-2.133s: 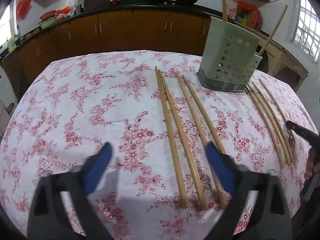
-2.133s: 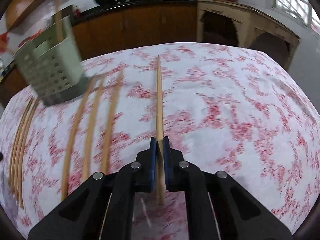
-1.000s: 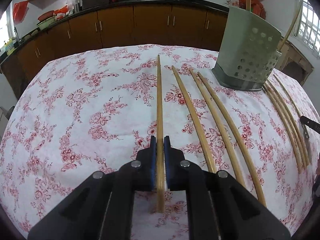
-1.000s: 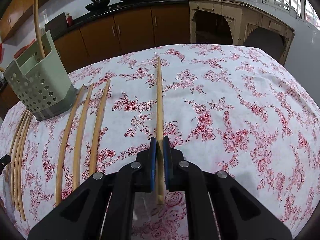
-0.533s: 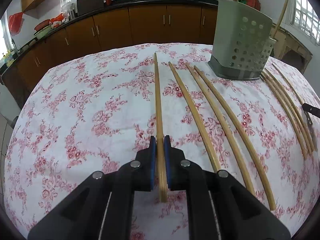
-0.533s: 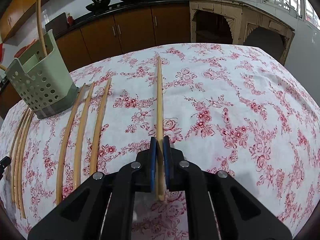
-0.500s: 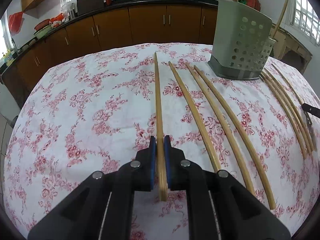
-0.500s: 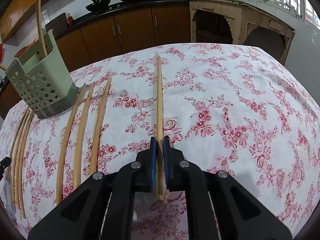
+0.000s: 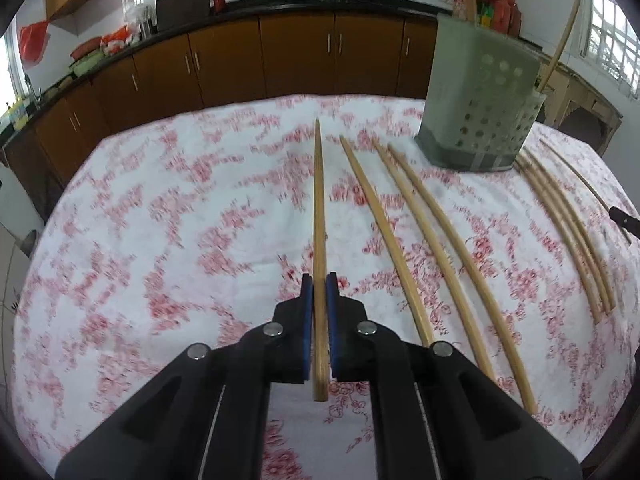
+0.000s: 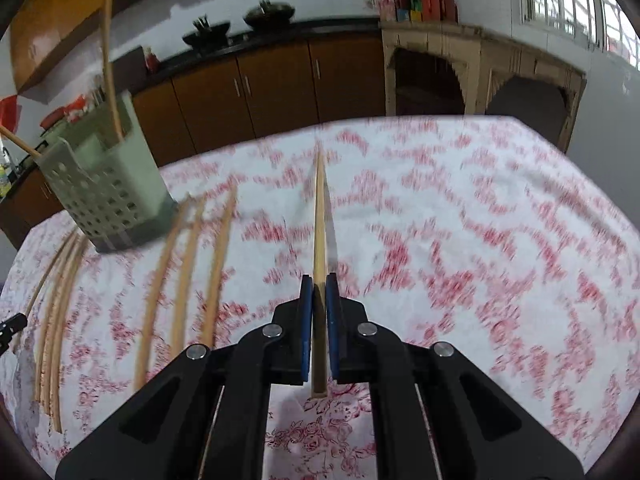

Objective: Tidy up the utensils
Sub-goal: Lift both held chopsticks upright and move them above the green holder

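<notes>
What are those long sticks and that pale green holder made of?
The sticks look like bamboo or light wood: tan, matte, slender, tapering to a point, though the grain is too blurred to tell which. The holder looks like moulded plastic: smooth, pale green, with walls pierced by even round holes and a darker grey base.

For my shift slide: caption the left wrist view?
Left gripper shut on a chopstick, green holder beyond.

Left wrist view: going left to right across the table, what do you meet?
Chopstick held in the left gripper → three loose chopsticks → green perforated holder → bundle of chopsticks → tip of the other gripper at the right edge.
</notes>
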Demonstrator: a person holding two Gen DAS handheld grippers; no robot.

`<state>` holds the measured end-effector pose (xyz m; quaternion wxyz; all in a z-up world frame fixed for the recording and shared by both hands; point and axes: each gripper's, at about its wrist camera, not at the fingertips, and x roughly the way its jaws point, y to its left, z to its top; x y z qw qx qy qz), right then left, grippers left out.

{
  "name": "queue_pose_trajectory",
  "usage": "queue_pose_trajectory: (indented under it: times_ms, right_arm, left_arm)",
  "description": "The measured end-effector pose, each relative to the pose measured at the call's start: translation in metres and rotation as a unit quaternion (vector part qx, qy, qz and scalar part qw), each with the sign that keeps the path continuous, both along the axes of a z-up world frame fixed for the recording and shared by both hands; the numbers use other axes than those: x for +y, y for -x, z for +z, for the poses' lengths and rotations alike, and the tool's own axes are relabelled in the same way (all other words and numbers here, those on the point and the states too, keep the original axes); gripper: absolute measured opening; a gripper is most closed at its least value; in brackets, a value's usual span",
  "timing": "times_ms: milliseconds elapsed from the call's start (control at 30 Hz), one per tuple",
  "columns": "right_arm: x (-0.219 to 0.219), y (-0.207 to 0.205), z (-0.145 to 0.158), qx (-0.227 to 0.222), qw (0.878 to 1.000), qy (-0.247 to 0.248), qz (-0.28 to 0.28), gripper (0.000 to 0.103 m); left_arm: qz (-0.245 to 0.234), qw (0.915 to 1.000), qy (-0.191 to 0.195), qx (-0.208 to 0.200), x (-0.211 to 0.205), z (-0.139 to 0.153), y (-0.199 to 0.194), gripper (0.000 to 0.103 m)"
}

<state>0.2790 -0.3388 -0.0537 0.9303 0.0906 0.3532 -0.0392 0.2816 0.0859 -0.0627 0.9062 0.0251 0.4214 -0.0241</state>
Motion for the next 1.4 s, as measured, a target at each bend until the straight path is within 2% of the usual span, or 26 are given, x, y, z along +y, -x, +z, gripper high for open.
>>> queue_pose_trajectory:
  times_ms: [300, 533, 733, 967, 1300, 1400]
  right_arm:
    - [-0.003, 0.016, 0.05, -0.079, 0.997, 0.016, -0.003, 0.007]
    - [-0.002, 0.023, 0.079, -0.125, 0.992, 0.02, -0.001, 0.007]
    - [-0.001, 0.025, 0.101, -0.155, 0.988, 0.01, 0.003, 0.007]
    - [0.0, 0.028, 0.12, -0.179, 0.984, 0.0, 0.008, 0.007]
    - [0.007, 0.026, 0.126, -0.183, 0.983, 0.006, 0.013, 0.007]
    - [0.01, 0.028, 0.136, -0.189, 0.982, 0.007, 0.02, 0.007]
  left_arm:
    - [-0.017, 0.9973, 0.002, -0.071, 0.004, 0.052, 0.018, 0.008]
    - [-0.026, 0.9904, 0.014, -0.135, 0.007, 0.097, 0.029, 0.008]
    - [-0.027, 0.9844, 0.026, -0.172, 0.006, 0.126, 0.033, 0.008]
    - [-0.019, 0.9811, 0.04, -0.189, 0.005, 0.146, 0.03, 0.008]
    - [-0.015, 0.9811, 0.043, -0.188, 0.006, 0.152, 0.029, 0.008]
    - [-0.02, 0.9802, 0.043, -0.192, 0.003, 0.161, 0.032, 0.008]
